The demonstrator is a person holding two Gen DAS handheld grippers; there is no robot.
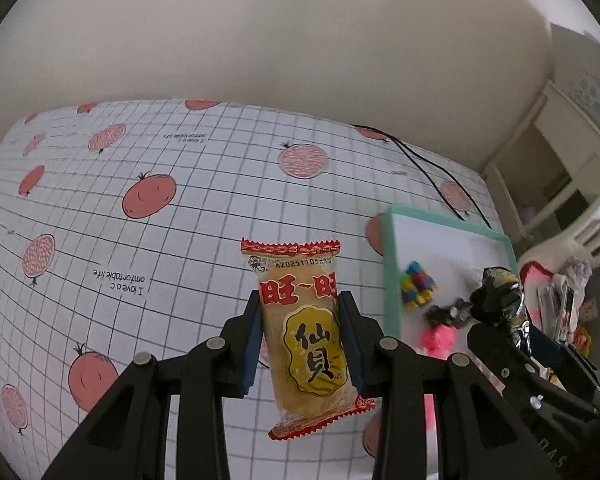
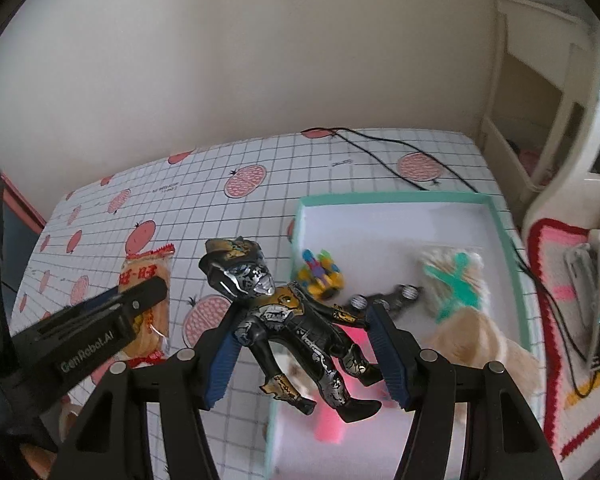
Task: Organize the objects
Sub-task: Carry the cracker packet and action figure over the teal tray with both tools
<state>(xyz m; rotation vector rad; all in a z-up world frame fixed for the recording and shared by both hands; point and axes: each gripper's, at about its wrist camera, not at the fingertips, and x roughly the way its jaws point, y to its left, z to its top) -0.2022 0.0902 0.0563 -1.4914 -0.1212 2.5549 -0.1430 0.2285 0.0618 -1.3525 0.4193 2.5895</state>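
Observation:
My left gripper (image 1: pixel 300 304) is shut on a rice cracker packet (image 1: pixel 296 276), yellow with red ends, held upright above the tablecloth. The right wrist view shows that packet (image 2: pixel 146 276) at the left in the left gripper (image 2: pixel 140 300). My right gripper (image 2: pixel 300 320) is shut on a black, gold and silver action figure (image 2: pixel 260 292), hanging over the left edge of a teal-rimmed white box (image 2: pixel 380 198). Seen from the left wrist, the figure (image 1: pixel 496 292) sits over the box (image 1: pixel 392 264).
The box holds a colourful block toy (image 2: pixel 320 274), a small black car (image 2: pixel 384 300), a packet with a green figure (image 2: pixel 456 284), a pink piece (image 2: pixel 330 424) and a beige plush (image 2: pixel 480 340). A black cable (image 2: pixel 380 152) crosses the far table. A crocheted mat (image 2: pixel 556 264) lies to the right.

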